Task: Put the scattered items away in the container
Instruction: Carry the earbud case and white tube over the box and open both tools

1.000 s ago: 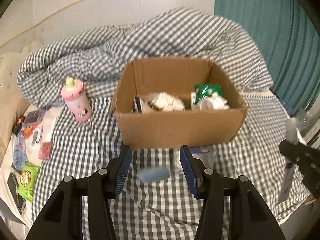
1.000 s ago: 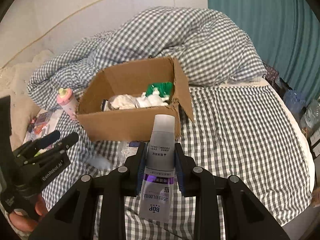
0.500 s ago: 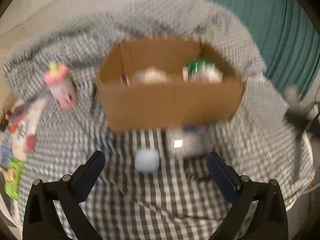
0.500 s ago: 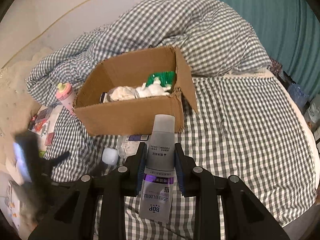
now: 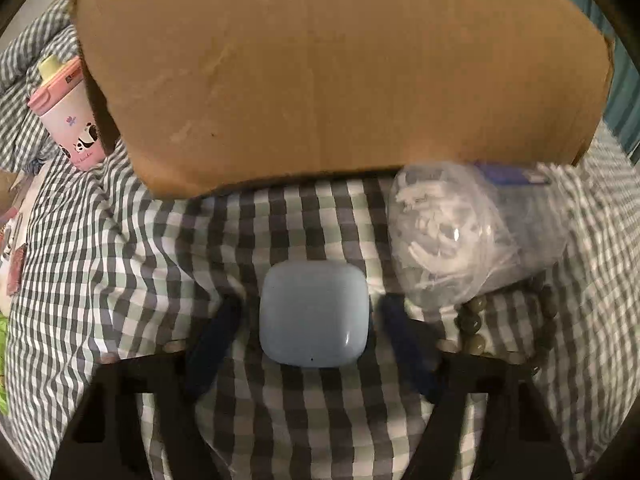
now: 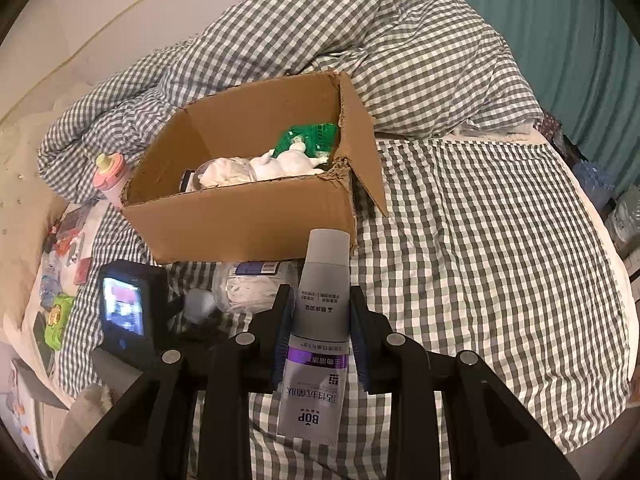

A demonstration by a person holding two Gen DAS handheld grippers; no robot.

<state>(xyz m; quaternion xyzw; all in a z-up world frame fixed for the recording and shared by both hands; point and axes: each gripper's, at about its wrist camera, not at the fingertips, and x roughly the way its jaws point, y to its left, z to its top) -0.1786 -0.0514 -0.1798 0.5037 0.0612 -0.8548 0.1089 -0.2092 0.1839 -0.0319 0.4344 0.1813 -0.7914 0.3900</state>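
Note:
A pale blue earbud case (image 5: pixel 313 314) lies on the checked bedsheet just in front of the cardboard box (image 5: pixel 340 72). My left gripper (image 5: pixel 310 308) points down over the case with a finger on each side. Its jaws are closing, and a narrow gap still shows at both pads. In the right wrist view the case (image 6: pixel 200 300) peeks out beside the left gripper's body (image 6: pixel 128 312). My right gripper (image 6: pixel 322 304) is shut on a grey toothpaste tube (image 6: pixel 324 280), cap pointing at the box (image 6: pixel 248 224). The box holds white crumpled items and a green packet.
A clear bag of white items (image 5: pixel 448 236) and a bead bracelet (image 5: pixel 476 320) lie right of the case. A pink bottle (image 5: pixel 68 116) stands left of the box. Small packets (image 6: pixel 60 264) litter the bed's left edge. A bunched duvet (image 6: pixel 360 48) lies behind the box.
My left gripper dropped close to the bed, opened wide on the way and then narrowed around the earbud case. The right gripper sank a little, still holding the tube.

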